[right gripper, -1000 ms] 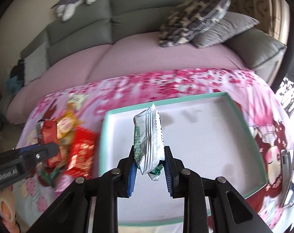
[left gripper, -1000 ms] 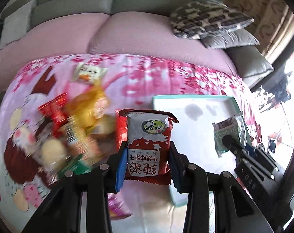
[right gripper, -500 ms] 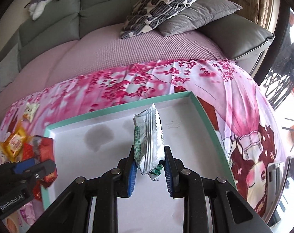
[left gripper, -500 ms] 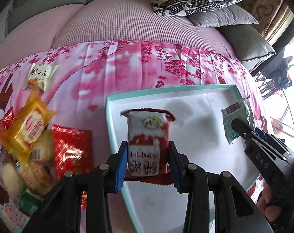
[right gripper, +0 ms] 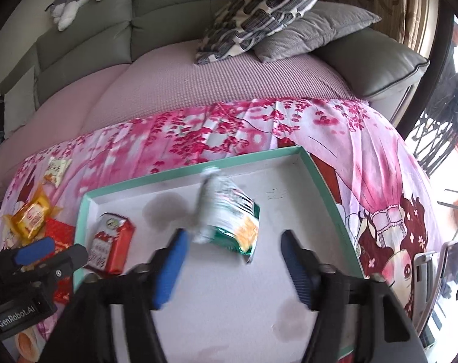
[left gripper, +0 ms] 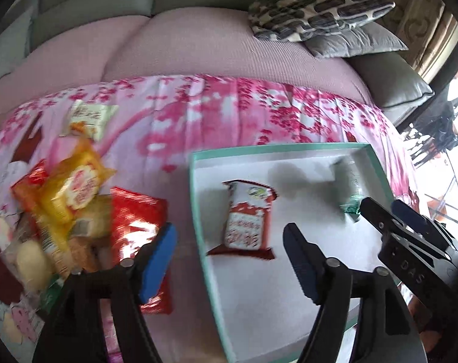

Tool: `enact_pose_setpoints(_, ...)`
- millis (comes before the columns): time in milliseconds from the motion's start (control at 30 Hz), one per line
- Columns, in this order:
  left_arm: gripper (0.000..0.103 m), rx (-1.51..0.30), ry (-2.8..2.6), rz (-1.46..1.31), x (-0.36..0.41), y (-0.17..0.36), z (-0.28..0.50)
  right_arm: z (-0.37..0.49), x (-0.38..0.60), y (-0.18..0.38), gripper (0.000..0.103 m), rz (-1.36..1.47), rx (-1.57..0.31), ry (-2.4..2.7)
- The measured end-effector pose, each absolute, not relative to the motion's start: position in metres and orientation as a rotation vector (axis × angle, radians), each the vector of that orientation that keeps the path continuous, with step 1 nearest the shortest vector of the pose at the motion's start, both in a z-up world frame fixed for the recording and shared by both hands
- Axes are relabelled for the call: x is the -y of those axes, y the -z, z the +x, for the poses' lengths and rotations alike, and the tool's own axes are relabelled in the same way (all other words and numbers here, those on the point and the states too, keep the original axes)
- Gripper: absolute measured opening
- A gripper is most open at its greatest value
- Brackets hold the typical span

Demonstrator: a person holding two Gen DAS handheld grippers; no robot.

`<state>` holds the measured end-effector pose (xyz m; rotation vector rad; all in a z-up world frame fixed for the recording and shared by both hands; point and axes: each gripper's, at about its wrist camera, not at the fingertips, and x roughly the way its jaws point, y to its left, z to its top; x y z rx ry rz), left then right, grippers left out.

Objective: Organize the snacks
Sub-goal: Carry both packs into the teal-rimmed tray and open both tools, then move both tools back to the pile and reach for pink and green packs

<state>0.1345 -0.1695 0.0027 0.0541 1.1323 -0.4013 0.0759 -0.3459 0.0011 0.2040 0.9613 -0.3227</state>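
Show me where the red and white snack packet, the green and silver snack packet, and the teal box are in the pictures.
red and white snack packet point(left gripper: 246, 220), left wrist view, middle of its front face.
green and silver snack packet point(right gripper: 229, 216), right wrist view, middle of the wrapper.
teal box point(right gripper: 321, 181), right wrist view, its right rim.

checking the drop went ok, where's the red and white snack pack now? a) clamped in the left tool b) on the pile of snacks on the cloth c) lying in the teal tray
c: the red and white snack pack lies inside the teal tray, and the left tool stands open around nothing.
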Motion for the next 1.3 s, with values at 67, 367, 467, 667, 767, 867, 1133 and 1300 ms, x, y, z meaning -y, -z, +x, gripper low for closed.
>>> enact_pose_setpoints(67, 0.083, -1.111, 0.367, 0.058, 0.159, -0.006, 0.129, 0.071, 0.336, -0.003, 0.073, 0.207, -0.955, 0.313)
enact_pose_setpoints(367, 0.095, -1.082, 0.220, 0.009, 0.096, -0.004, 0.107, 0.051, 0.283, -0.011, 0.094, 0.222, -0.909, 0.244)
enact_pose_setpoints(467, 0.095, -1.070, 0.177, -0.012, 0.074, -0.004, 0.100, 0.046, 0.263, -0.011, 0.099, 0.232, -0.905, 0.228)
enact_pose_setpoints(667, 0.095, -1.054, 0.091, -0.046, 0.030, -0.004, 0.096, 0.044, 0.221, -0.005, 0.099, 0.215, -0.957, 0.225)
enact_pose_setpoints(767, 0.095, -1.066, 0.040, -0.081, 0.005, 0.002, 0.095, 0.043, 0.201, -0.002, 0.099, 0.202, -0.968, 0.199)
enact_pose_setpoints(867, 0.095, -1.099, -0.005, -0.100, -0.014, 0.012, 0.091, 0.045, 0.181, -0.001, 0.099, 0.195, -0.975, 0.164)
enact_pose_setpoints(1133, 0.095, -1.171, -0.069, -0.144, -0.048, 0.027, 0.088, 0.048, 0.133, 0.014, 0.099, 0.138, -1.019, 0.073)
enact_pose_setpoints(1300, 0.095, -1.215, -0.095, -0.115, -0.053, 0.038, 0.090, 0.050, 0.113, 0.030, 0.099, 0.105, -1.067, 0.026)
